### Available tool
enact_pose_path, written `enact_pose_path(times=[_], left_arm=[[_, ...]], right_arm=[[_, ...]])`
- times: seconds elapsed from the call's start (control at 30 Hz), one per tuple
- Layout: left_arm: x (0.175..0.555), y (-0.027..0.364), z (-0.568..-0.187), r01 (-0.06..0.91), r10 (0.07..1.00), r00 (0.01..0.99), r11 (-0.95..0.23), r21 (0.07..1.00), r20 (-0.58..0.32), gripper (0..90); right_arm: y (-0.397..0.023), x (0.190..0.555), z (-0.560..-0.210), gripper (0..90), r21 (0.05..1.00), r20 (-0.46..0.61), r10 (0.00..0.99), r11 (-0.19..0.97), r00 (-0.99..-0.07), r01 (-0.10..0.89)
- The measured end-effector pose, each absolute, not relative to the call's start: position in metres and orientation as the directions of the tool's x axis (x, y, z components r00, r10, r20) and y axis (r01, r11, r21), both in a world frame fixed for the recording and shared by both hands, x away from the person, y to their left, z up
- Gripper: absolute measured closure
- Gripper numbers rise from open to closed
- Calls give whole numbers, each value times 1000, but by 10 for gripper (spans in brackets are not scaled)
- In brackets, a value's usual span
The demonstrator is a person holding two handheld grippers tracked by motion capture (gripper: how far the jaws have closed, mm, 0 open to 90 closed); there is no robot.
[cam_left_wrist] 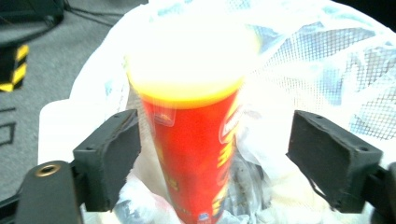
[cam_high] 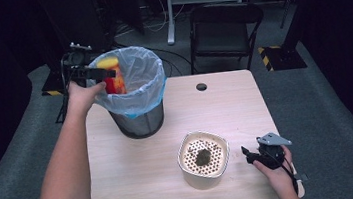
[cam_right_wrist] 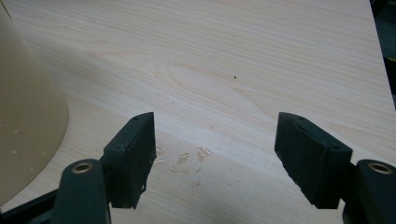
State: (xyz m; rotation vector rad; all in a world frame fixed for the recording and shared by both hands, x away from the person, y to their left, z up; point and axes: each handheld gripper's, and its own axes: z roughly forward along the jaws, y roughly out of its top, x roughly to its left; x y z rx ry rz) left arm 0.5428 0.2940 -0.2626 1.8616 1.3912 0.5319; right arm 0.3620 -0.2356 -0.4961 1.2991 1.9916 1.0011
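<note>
A red snack can (cam_high: 114,82) with a yellow lid stands tilted inside the mesh waste bin (cam_high: 139,125), which is lined with a pale blue bag (cam_high: 148,65). My left gripper (cam_high: 105,75) hangs over the bin's left rim, open. In the left gripper view the blurred can (cam_left_wrist: 191,154) sits between the wide jaws of the left gripper (cam_left_wrist: 215,140), close by the left pad (cam_left_wrist: 109,158) and well apart from the right one. My right gripper (cam_high: 247,153) rests open near the table's front right, beside a cream container (cam_high: 187,171). In its own view the right gripper (cam_right_wrist: 215,140) has nothing between the jaws.
The cream container (cam_right_wrist: 23,116) holds a perforated insert with a dark clump (cam_high: 202,157) on it. The wooden table (cam_high: 133,180) has a cable hole (cam_high: 201,86) at the back. Behind it stands a black folding chair (cam_high: 224,28). Small clear crumbs (cam_right_wrist: 184,156) lie on the wood.
</note>
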Motion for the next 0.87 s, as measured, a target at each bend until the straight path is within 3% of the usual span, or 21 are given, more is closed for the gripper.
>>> enact_pose_path(times=[0.23,0.53,0.87], left_arm=[[515,303,-251,585,928,369,-187,789,-54,182],[481,318,-243,571,911,402,-173,803,-90,239],[427,323,-288,536,845,520,-209,818,-125,263]], right_arm=[[-234,361,-496,287,817,-55,922,262,-383,514],[-231,361,-495,287,818,-54,923,260,-380,514],[-232,359,-495,286,818,-53,928,252,-369,517]])
